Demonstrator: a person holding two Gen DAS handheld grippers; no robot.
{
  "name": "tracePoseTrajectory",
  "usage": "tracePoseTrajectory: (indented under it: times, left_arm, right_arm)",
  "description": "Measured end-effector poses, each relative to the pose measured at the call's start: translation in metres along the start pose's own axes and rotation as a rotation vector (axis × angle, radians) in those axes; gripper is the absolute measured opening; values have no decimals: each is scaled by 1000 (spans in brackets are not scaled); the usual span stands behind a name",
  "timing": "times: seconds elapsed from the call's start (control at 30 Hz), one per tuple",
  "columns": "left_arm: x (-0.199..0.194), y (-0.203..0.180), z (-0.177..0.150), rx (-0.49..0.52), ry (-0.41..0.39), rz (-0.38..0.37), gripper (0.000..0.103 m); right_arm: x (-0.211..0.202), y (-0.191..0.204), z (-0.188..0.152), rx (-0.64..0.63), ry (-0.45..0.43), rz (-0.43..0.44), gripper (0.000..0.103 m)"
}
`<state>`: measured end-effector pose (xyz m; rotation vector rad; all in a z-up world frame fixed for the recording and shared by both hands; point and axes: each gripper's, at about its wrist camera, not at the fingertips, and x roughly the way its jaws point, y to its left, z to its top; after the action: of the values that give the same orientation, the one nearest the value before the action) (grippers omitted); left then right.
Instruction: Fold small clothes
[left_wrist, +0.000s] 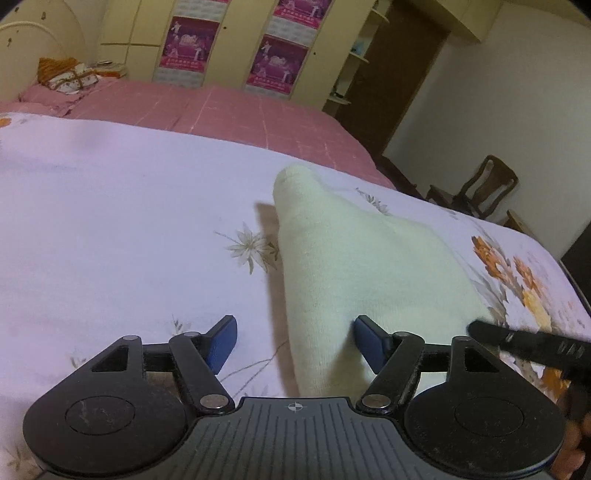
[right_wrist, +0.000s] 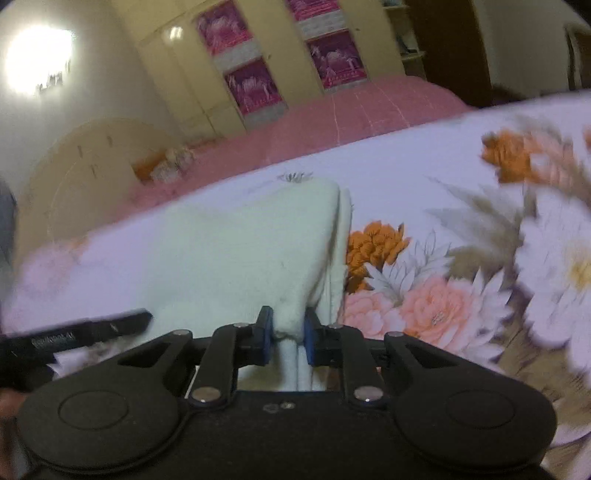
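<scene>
A small cream-white knit garment (left_wrist: 354, 258) lies on the floral bedsheet, partly lifted into a tent shape. My left gripper (left_wrist: 295, 343) is open, its blue pads spread wide, with the garment's near left edge between them. My right gripper (right_wrist: 288, 336) is shut on the garment's (right_wrist: 236, 251) near right edge, and cloth is bunched between its blue pads. The right gripper also shows as a dark blurred bar at the right of the left wrist view (left_wrist: 532, 347). The left gripper shows at the lower left of the right wrist view (right_wrist: 74, 336).
The white floral sheet (left_wrist: 110, 229) covers the near bed, with a pink checked cover (left_wrist: 229, 107) beyond it. Pillows (left_wrist: 70, 77) lie at the headboard. A wardrobe with posters (left_wrist: 236, 44) stands behind. Wooden chairs (left_wrist: 480, 188) stand off the bed's right side.
</scene>
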<state>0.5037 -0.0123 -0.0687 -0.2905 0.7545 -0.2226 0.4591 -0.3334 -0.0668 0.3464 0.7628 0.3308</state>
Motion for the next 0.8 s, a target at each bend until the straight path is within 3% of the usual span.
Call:
tracePoseTrajectory:
  times: [0.07,0.13,0.3,0.33,0.37,0.43,0.57,0.8]
  left_arm:
    - [-4,2,2,-9,-21,-13,71]
    - [-8,9,2,-33,-59,-15,71]
    - [-2,16,4,-65,-48,-19,71]
    - [-1,15,4,-56,-46,-18,71]
    - [1,15,4,-55,-38,-21,71]
    - [3,13,5,-69,-24,-58,70]
    - [8,-5,1,-25,-31,-109,71]
    - [11,-20,0,-15,-24,-73,71]
  right_arm:
    - [-5,-3,4,43,-37,29,27]
    - [-5,-6,10,63,-67,37,30]
    - [24,-16,26,133,-51,43,34]
    - [30,-16,28,134,-48,56,31]
    - [33,-17,30,124,-51,67,20]
    - [34,-13,30,59,-51,71,12]
    - [22,-24,34,33,-72,43,8]
    - [36,-29,32,34,-41,-7,8]
